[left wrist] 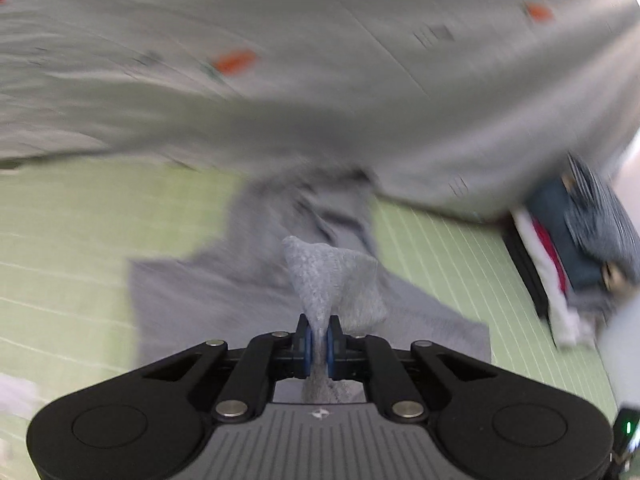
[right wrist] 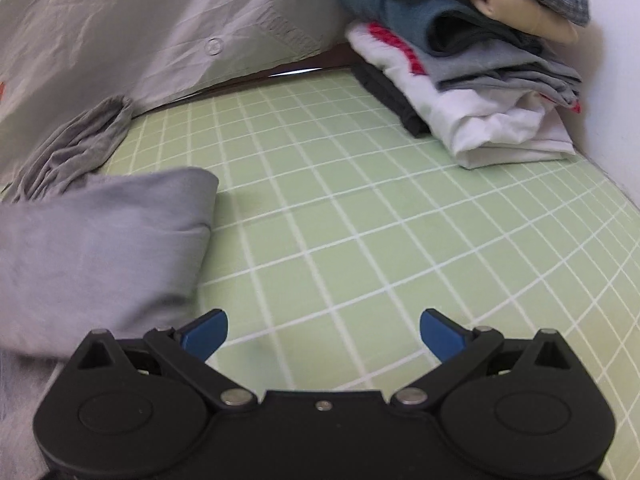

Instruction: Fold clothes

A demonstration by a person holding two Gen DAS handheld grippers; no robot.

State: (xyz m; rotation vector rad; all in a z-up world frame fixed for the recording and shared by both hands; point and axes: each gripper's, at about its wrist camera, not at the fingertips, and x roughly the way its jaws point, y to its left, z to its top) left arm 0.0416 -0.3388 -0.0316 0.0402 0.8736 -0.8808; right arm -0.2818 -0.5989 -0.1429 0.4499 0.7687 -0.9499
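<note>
A grey garment [left wrist: 224,292] lies partly folded on the green grid mat [left wrist: 64,232]. My left gripper [left wrist: 319,334] is shut on a pinched fold of its fabric and holds that fold above the rest; this view is blurred by motion. In the right wrist view the same grey garment [right wrist: 100,240] lies at the left with a rounded folded edge, its bunched part reaching back. My right gripper [right wrist: 323,330] is open and empty, low over the bare mat [right wrist: 360,200], just right of the garment.
A stack of folded clothes [right wrist: 472,80] sits at the back right corner against a white wall; it also shows in the left wrist view [left wrist: 576,256]. A large light grey sheet [right wrist: 140,28] with orange marks hangs along the back edge.
</note>
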